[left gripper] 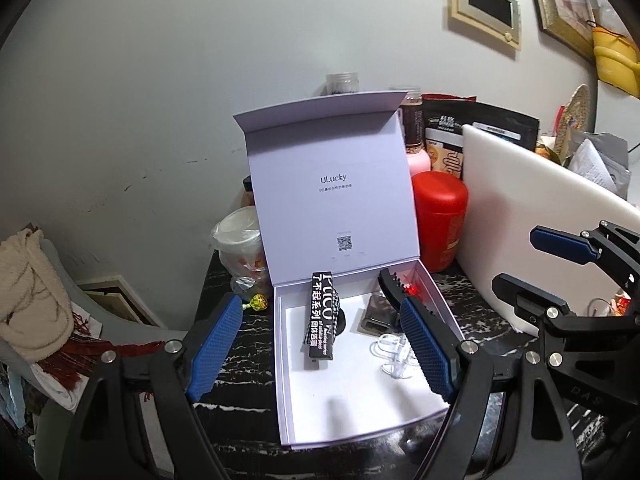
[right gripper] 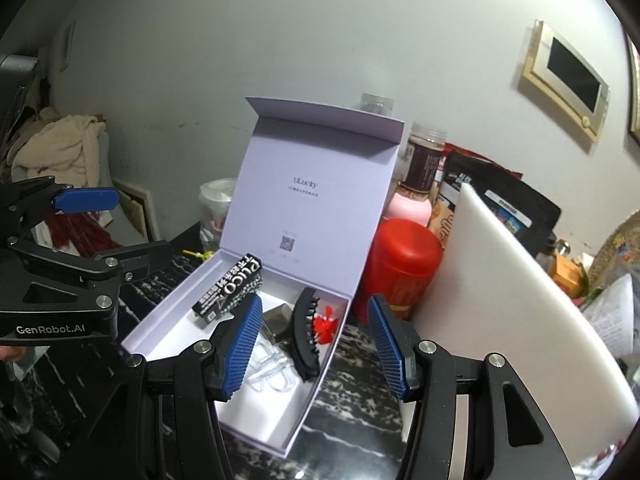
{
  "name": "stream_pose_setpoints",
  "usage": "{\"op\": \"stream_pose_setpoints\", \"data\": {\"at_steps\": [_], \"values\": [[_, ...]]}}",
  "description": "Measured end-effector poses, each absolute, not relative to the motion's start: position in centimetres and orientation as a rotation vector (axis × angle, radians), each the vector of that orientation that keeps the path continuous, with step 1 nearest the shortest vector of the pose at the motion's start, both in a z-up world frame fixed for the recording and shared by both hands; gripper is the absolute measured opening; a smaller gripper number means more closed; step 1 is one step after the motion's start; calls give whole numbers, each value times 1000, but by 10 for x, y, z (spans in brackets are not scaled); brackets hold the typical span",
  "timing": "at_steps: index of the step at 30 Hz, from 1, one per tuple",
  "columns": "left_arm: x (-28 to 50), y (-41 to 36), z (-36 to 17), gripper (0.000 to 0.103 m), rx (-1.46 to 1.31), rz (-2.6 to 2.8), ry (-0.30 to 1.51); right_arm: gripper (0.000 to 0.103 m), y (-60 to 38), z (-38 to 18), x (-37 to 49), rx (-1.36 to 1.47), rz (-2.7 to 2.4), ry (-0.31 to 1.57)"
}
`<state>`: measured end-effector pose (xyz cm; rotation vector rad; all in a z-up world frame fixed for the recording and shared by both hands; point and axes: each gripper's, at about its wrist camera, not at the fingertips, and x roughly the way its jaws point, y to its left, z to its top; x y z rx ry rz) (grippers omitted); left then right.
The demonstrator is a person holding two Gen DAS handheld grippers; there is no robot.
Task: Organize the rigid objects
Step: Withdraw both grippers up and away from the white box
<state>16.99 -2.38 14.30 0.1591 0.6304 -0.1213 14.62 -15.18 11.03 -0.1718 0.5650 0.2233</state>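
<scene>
Both grippers hang spread and empty over the white gift box (left gripper: 362, 396): the left gripper (left gripper: 320, 350) at its near edge, the right gripper (right gripper: 316, 344) over its right wall. Inside lie a black PUCO carton (left gripper: 320, 316), a black hair claw (right gripper: 304, 332), a white cable (left gripper: 394, 354) and perhaps a small red flower (right gripper: 326, 326), far right

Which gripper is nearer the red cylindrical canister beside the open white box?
Right. The right gripper hangs open just in front of the red cylindrical canister. The left gripper is open over the open white box, farther from it.
</scene>
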Motion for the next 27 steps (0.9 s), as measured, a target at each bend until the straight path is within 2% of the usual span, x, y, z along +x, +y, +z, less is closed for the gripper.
{"op": "stream_pose_setpoints", "data": {"at_steps": [13,27], "values": [[118,-34,147,82,150,-171,614,61,-158,109,92,-142,191,563],[81,-37,126,82,124,-204,672,82,-158,97,45,-125,139,585]]}}
